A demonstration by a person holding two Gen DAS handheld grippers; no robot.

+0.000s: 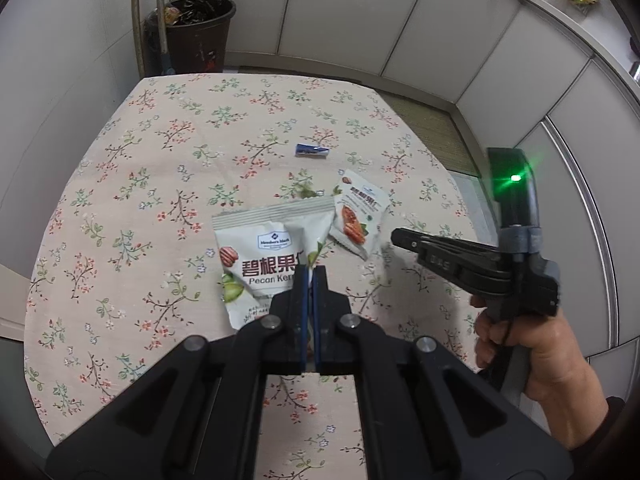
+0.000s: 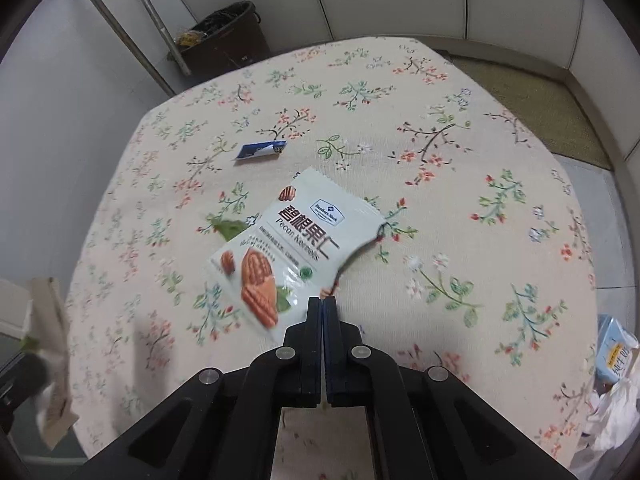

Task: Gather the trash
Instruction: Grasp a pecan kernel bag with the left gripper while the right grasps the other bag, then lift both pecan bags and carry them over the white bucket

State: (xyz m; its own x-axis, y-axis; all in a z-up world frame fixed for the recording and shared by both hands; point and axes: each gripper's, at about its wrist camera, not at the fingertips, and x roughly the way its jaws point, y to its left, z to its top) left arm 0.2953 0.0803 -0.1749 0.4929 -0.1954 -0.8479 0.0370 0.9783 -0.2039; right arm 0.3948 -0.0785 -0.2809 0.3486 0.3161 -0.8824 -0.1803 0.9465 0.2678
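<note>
Two white pecan packets are in play over the floral tablecloth [image 1: 140, 200]. My left gripper [image 1: 310, 270] is shut on the lower edge of the larger-looking packet [image 1: 264, 248], which hangs just above the cloth. The second packet [image 2: 296, 248] [image 1: 360, 216] lies tilted to its right. My right gripper [image 2: 323, 300] [image 1: 394, 237] has its jaws pressed together at that packet's near corner, which slips in between the fingertips. A small blue wrapper scrap [image 1: 312, 150] [image 2: 260, 150] lies flat farther back. The dark trash bin [image 1: 196, 32] [image 2: 228, 36] stands on the floor beyond the table's far edge.
A person's hand [image 1: 520, 344] grips the right tool at the table's right side. Two metal poles lean beside the bin. White cabinet doors line the back and right. A woven mat [image 1: 432, 128] covers the floor. A white plastic bag [image 2: 612, 412] and a blue box [image 2: 616, 352] sit off the table's right edge.
</note>
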